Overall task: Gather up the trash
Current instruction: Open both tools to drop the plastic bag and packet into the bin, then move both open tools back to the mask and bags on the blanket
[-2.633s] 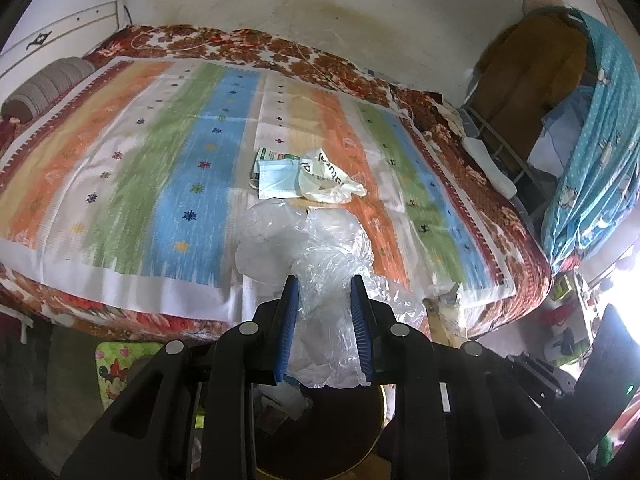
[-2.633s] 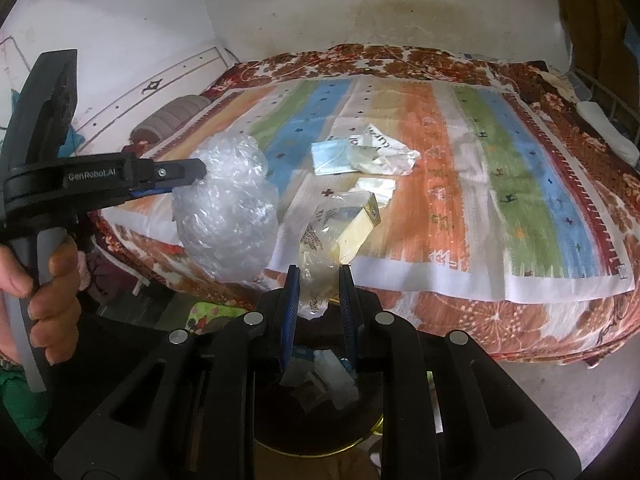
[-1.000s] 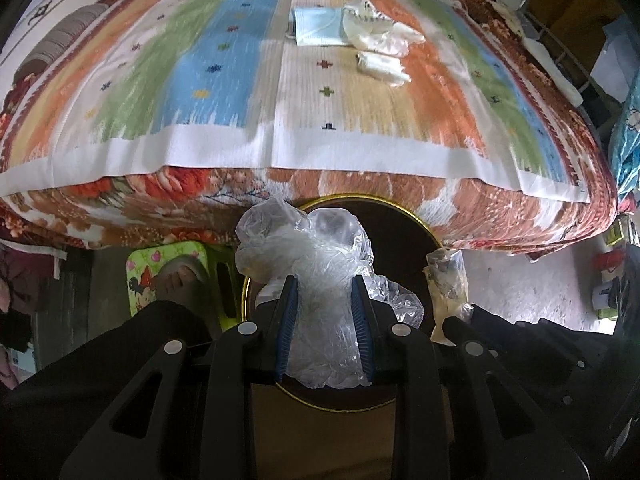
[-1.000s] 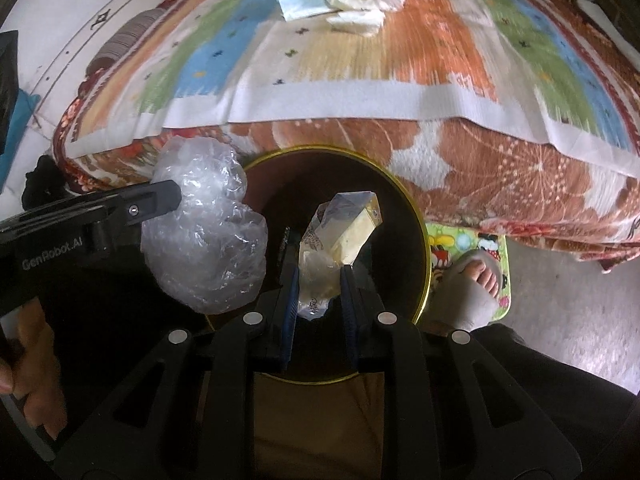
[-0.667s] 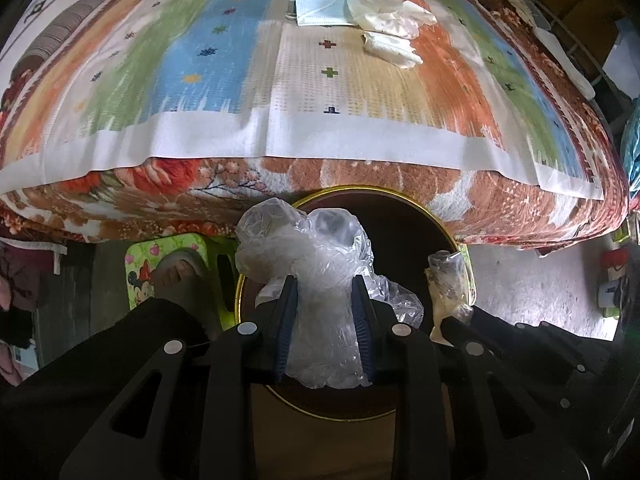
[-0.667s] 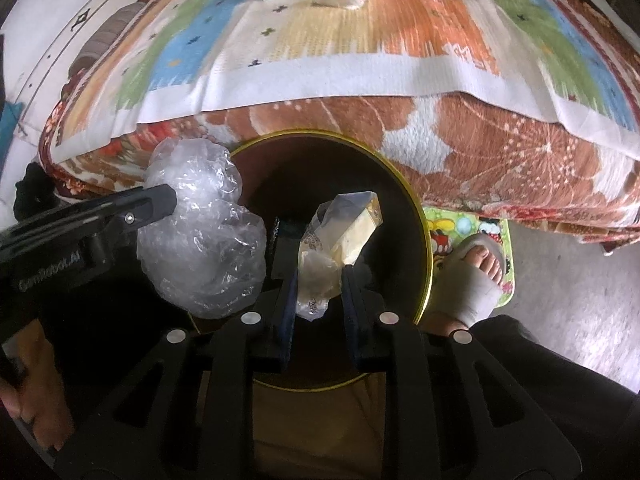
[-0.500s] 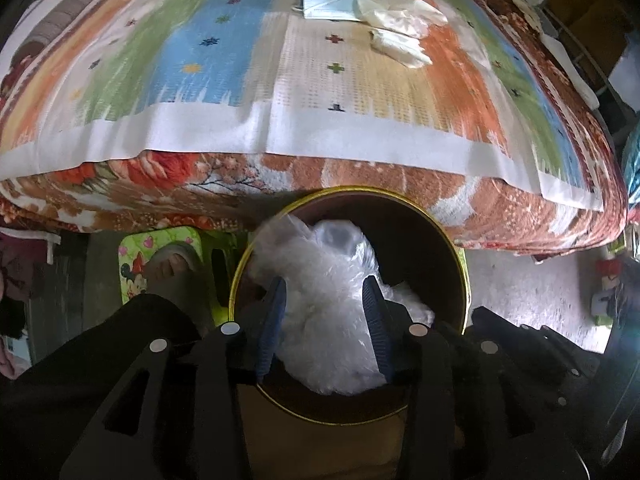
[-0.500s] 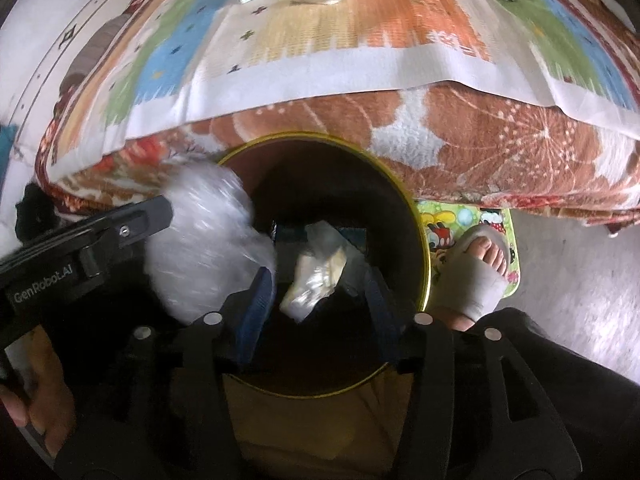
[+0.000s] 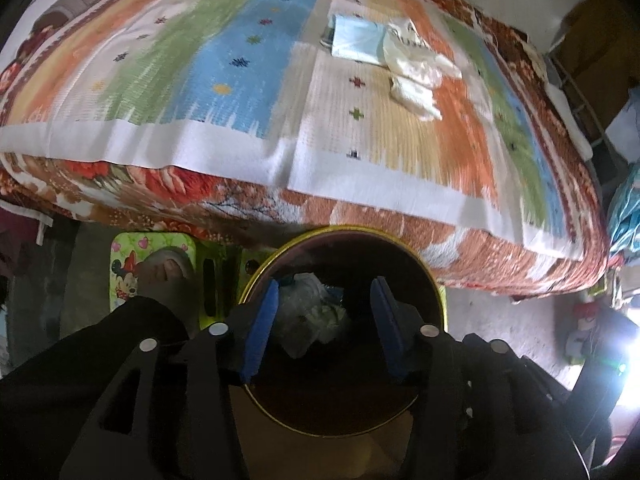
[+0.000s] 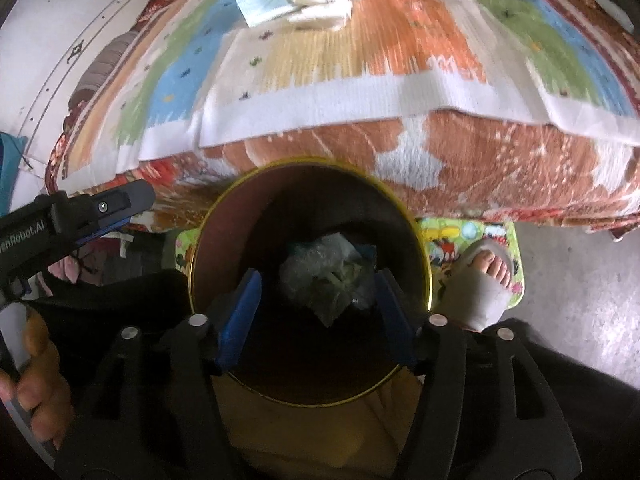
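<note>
Crumpled clear plastic and wrappers (image 10: 330, 276) lie at the bottom of the round bin (image 10: 420, 236), a dark tub with a yellow rim that stands on the floor just beside the edge of the bed (image 9: 160, 120). The same heap shows through the left wrist view as a pale wad (image 9: 310, 316) low in the tub. Above the opening hangs the left gripper (image 9: 324, 324), its blue pads spread wide with nothing between them. The right gripper (image 10: 318, 316) is likewise spread and empty over the bin's mouth. The drop-off step looks finished for this load.

More trash waits on the striped bedspread, well apart from the bin: a pale blue face mask (image 9: 356, 40), a crumpled white bag (image 9: 412, 60) touching it, and a small white wad (image 9: 416, 96) just beside that (all somewhat blurred).

The next move likely calls for lifting both grippers clear of the rim and reaching across the bed toward that cluster. The thin, flat mask may need a low pinch at an edge. The person's sandalled foot (image 10: 484, 280) rests on a cartoon-print mat (image 10: 508, 236) beside the bin.
</note>
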`<state>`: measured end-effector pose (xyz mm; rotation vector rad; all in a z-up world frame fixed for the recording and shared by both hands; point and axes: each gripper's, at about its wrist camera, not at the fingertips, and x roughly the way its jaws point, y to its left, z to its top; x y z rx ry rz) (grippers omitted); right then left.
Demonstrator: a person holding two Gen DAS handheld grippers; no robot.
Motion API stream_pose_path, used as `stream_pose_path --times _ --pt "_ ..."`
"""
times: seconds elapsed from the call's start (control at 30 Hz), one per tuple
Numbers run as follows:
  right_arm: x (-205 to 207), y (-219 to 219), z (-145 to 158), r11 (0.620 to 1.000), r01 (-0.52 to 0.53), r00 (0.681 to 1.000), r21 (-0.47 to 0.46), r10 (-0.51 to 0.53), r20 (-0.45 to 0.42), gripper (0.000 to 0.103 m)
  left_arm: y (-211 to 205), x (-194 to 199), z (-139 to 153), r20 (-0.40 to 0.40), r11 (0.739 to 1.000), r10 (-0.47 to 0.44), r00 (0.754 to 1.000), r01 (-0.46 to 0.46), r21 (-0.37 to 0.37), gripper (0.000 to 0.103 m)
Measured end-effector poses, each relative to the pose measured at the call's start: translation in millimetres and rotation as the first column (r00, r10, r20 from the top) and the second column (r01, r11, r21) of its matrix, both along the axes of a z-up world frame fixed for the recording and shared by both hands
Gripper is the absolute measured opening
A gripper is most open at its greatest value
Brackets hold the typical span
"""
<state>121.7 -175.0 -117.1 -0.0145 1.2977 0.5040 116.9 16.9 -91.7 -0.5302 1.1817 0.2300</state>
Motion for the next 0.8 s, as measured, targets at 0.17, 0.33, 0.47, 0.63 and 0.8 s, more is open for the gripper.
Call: stream_pose_path --times 0.17,0.33,0.47,0.63,0.8 --pt "5.1 2.3 20.6 0.999 -0.028 0.997 0.023 0.027 0.071 0.058 15.9 1.7 9.9 0.028 0.999 0.045 0.999 -0.044 -0.025 0.058" --pt "16.2 -1.5 45.9 0.996 -0.030 0.991 0.088 0.019 0.130 0.071 27.1 9.0 39.1 0.121 0.999 0.035 0.992 -0.036 0.012 0.074" --pt "26.8 -2.6 65.4 0.996 -0.042 0.981 0.085 0.025 0.195 0.077 41.5 20.2 52.7 0.146 0.999 0.043 0.988 -0.047 0.023 0.080" --pt "42.3 -1.7 78.2 0.995 -0.050 0.973 0.088 0.028 0.229 0.091 55.1 35.3 58.4 0.153 1.000 0.026 0.988 -0.026 -0.001 0.093" --pt "59.1 0.0 87.7 0.996 -0.050 0.965 0.078 0.028 0.261 0.094 65.2 48.2 63.1 0.169 1.000 0.015 0.986 -0.012 -0.020 0.097"
